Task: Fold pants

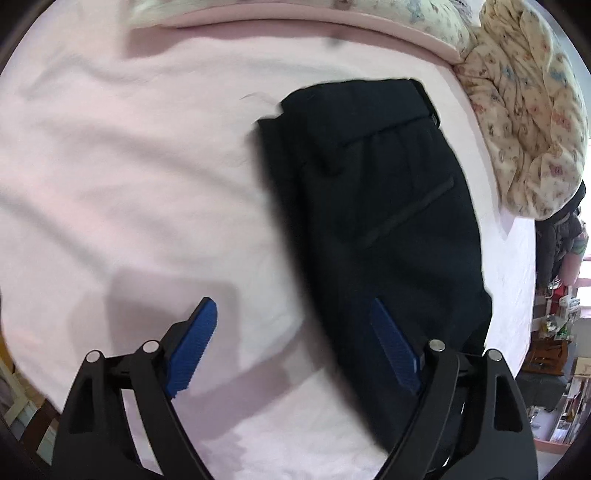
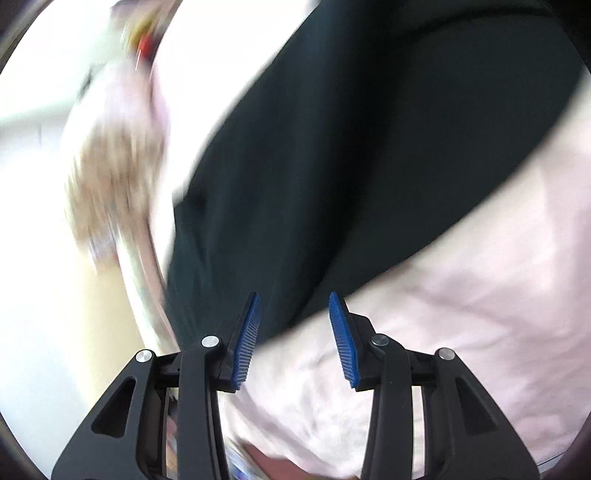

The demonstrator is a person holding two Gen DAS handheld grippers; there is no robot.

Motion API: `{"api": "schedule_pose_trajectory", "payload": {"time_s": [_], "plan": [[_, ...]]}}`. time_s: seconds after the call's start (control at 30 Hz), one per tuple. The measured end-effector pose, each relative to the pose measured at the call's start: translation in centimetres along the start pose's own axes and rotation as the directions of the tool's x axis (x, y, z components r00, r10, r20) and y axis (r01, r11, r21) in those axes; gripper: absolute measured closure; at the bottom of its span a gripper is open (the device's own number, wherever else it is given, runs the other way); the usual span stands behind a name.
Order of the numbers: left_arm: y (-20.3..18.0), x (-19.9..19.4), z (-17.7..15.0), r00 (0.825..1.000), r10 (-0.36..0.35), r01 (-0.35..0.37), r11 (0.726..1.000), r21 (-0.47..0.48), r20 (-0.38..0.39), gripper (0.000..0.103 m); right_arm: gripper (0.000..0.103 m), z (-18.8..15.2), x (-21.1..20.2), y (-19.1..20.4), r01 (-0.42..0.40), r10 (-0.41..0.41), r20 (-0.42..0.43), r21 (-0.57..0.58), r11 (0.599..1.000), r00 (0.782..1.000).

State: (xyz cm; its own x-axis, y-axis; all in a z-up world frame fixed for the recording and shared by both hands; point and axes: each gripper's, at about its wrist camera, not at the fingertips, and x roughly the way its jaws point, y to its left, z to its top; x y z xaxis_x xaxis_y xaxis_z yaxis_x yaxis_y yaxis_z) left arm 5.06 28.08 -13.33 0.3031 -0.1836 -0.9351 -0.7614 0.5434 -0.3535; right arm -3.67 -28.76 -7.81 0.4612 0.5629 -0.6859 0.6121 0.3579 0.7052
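Note:
Dark navy pants (image 1: pixel 373 206) lie folded on a pale pink bedsheet (image 1: pixel 129 166), waistband toward the far end, a slanted pocket slit facing up. My left gripper (image 1: pixel 291 317) hovers above the near end of the pants with its blue pads wide apart and nothing between them; one pad hangs over the sheet, the other over the dark cloth. In the blurred right wrist view the pants (image 2: pixel 369 147) fill the upper middle. My right gripper (image 2: pixel 293 314) stands open just over the cloth's near edge, and its pads do not press on the fabric.
A rumpled cream floral quilt (image 1: pixel 528 122) is piled at the bed's far right corner, with a pink pillow edge (image 1: pixel 295 26) along the far side. Cluttered shelves and floor (image 1: pixel 554 369) show past the bed's right edge. Pink sheet (image 2: pixel 461 332) spreads to the right.

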Motion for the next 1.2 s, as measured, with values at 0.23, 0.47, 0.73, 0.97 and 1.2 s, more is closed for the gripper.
{"api": "schedule_pose_trajectory", "payload": {"time_s": [0.23, 0.47, 0.73, 0.97, 1.2], "plan": [[-3.1, 0.5, -10.1, 0.984, 0.144, -0.086, 0.902, 0.423, -0.106, 0.006, 0.062, 8.1, -7.3, -7.9, -0.141, 0.029, 0.301, 0.357, 0.923, 0.953], [-7.1, 0.8, -22.8, 0.960, 0.205, 0.026, 0.613, 0.790, -0.190, 0.006, 0.062, 10.7, -7.5, -9.7, -0.069, -0.066, 0.310, 0.406, 0.911, 0.948], [-6.9, 1.0, -27.6, 0.929, 0.242, 0.096, 0.577, 0.811, -0.282, 0.005, 0.063, 11.4, -7.2, -10.5, -0.069, -0.081, 0.311, 0.443, 0.894, 0.947], [-7.3, 1.5, -27.7, 0.924, 0.257, 0.081, 0.594, 0.801, -0.284, 0.005, 0.098, 12.7, -8.7, -9.1, -0.034, -0.088, 0.360, 0.317, 0.948, 0.929], [-7.9, 1.9, -28.3, 0.918, 0.267, 0.087, 0.585, 0.807, -0.293, 0.005, 0.098, 13.9, -14.3, -4.5, -0.040, -0.011, 0.443, 0.105, 0.994, 0.896]]}}
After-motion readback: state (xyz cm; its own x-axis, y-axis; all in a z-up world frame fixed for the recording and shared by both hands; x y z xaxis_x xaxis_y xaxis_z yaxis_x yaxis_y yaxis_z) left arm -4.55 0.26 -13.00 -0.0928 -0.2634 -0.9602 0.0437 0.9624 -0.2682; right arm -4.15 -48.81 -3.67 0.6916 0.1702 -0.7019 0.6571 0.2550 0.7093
